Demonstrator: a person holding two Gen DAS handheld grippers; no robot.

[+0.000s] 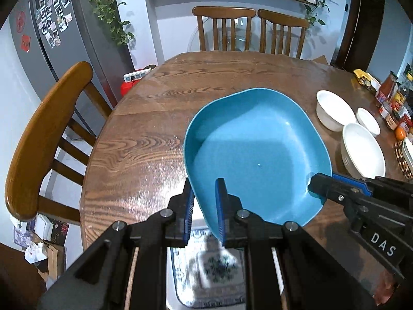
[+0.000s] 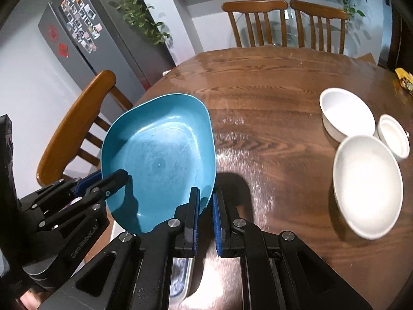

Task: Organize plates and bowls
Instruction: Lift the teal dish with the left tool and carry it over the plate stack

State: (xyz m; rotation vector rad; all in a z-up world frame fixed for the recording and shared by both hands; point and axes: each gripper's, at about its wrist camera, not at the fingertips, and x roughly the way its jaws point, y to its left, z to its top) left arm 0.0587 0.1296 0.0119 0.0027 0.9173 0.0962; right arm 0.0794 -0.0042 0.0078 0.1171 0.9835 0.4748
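From the left wrist: the left tool (image 1: pixel 205 201) has its blue pads pinching the near rim of the blue rounded-square plastic plate (image 1: pixel 255 152), which is tilted and lifted above the near edge of the round wooden surface (image 1: pixel 144 129). The right tool (image 1: pixel 321 187) bites the plate's right rim. Three white ceramic bowls (image 1: pixel 361 149) cluster toward the right edge.

From the right wrist: the right tool (image 2: pixel 206 206) is clamped on the blue plate's (image 2: pixel 160 160) nearest rim, pads close around it. The left tool (image 2: pixel 113 180) grips the opposite side. The white bowls (image 2: pixel 366 183) sit well apart, right edge of the surface (image 2: pixel 271 90).
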